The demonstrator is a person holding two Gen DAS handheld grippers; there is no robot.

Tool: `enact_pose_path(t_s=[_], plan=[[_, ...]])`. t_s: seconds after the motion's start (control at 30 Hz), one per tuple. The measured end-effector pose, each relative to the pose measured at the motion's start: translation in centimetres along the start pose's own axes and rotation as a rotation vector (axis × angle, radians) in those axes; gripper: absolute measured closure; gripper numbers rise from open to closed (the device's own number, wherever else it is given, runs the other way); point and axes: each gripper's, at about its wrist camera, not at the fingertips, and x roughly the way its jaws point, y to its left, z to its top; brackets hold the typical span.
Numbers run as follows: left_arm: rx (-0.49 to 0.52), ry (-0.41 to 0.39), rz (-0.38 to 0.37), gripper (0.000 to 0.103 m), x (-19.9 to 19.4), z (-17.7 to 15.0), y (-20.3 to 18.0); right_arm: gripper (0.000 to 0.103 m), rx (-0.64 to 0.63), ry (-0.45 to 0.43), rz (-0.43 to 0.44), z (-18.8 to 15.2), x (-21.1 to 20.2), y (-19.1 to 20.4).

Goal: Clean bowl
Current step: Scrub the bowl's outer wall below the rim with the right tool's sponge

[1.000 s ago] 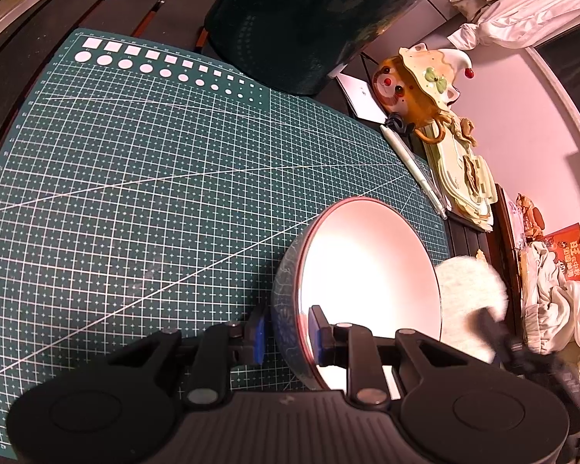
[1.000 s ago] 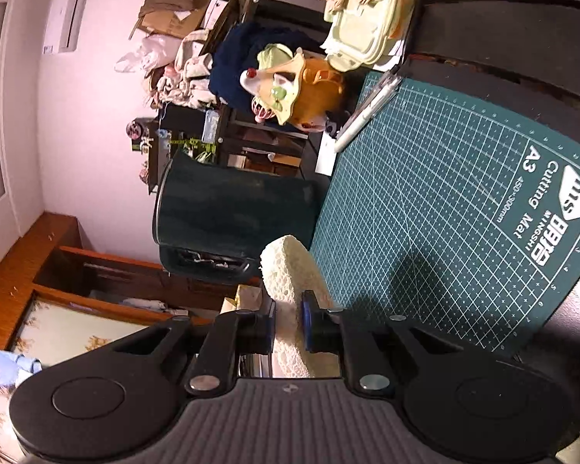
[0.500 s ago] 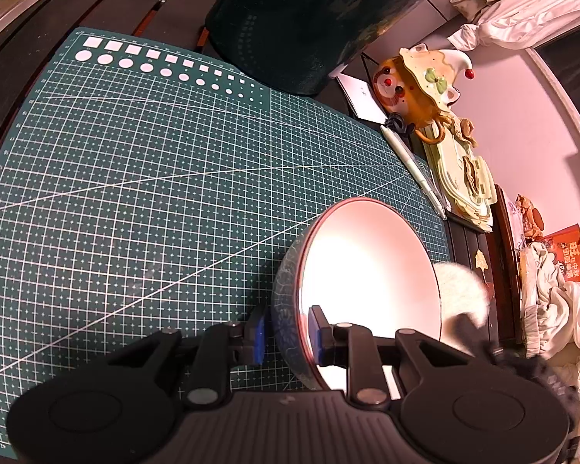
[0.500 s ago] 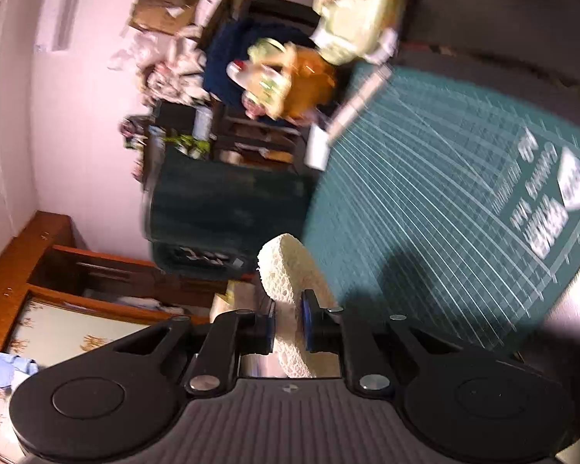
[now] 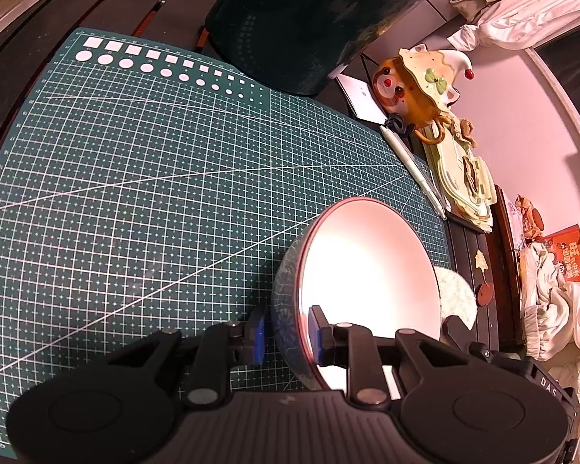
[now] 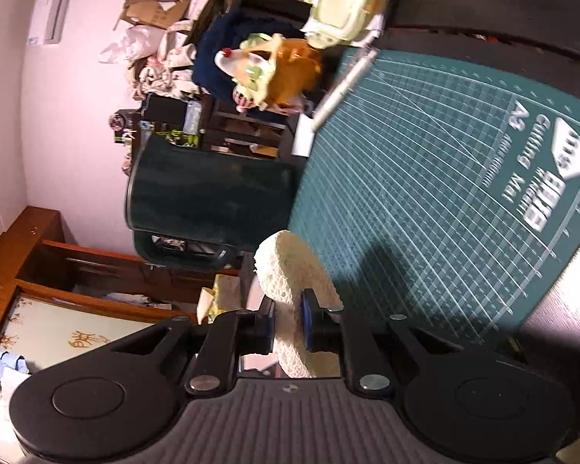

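Two grippers hold things: the left gripper (image 5: 288, 334) pinches the bowl (image 5: 367, 282) rim, the right gripper (image 6: 288, 323) squeezes the sponge (image 6: 294, 274).

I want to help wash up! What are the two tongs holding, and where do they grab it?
The left tongs pinch the bowl by its rim. The right tongs squeeze the white scrubbing pad near its lower edge.

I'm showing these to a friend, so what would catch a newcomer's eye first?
Most striking is the bowl with its glowing white inside, tipped on edge over the green cutting mat, its rim pinched by the left gripper. Next is the white scrubbing pad clamped in the right gripper, then the orange clown figure beyond the mat's far corner.
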Motion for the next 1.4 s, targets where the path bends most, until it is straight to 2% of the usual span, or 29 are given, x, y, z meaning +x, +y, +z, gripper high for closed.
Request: enact_pose_path(t_s=[0.07,0.23,0.5,0.7,0.77,0.93,0.97,1.03,1.17,1.27,1.4], plan=[[0.002,0.0,0.002,0.081,-0.2,-0.1,-0.2,0.09,0.008,-0.006,-0.003,0.4,-0.4,0.1],[0.002,0.001,0.005,0.081,-0.5,-0.4,-0.5,0.09,-0.023,-0.031,0.053,0.9,-1.1,1.3],[-0.003,0.005,0.001,0.081,-0.5,-0.2,-0.6,0.09,0.023,0.023,0.01,0.2,-0.2,-0.3],[-0.052,0.008,-0.021,0.081,-0.3,0.3,-0.2,0.089,-0.046,0.117,-0.018,-1.3,-0.8,0.5],[-0.041,0.007,-0.007,0.081,-0.4,0.3,-0.4,0.09,-0.038,0.117,-0.025,-1.2,-1.4,0.3],[0.052,-0.025,0.112,0.081,-1.4,0.0,-1.8,0.09,-0.033,0.021,0.015,0.1,-2.5,0.4],[0.055,-0.026,0.117,0.081,-1.5,-0.1,-1.9,0.09,-0.046,0.008,0.019,0.3,-2.4,0.7],[0.034,-0.013,0.099,0.08,-1.7,-0.3,-1.6,0.09,-0.071,-0.008,0.027,0.7,-2.1,1.1],[0.002,0.017,0.057,0.08,-1.5,-0.7,-1.5,0.089,-0.068,0.024,0.044,0.2,-0.9,0.8],[-0.026,0.047,0.029,0.079,-0.6,-0.8,-1.4,0.089,-0.016,0.061,0.034,-0.3,-0.5,-0.2],[-0.033,0.044,0.017,0.079,-0.5,-0.7,-1.1,0.089,0.027,0.099,0.014,-0.4,-0.6,-0.7]])
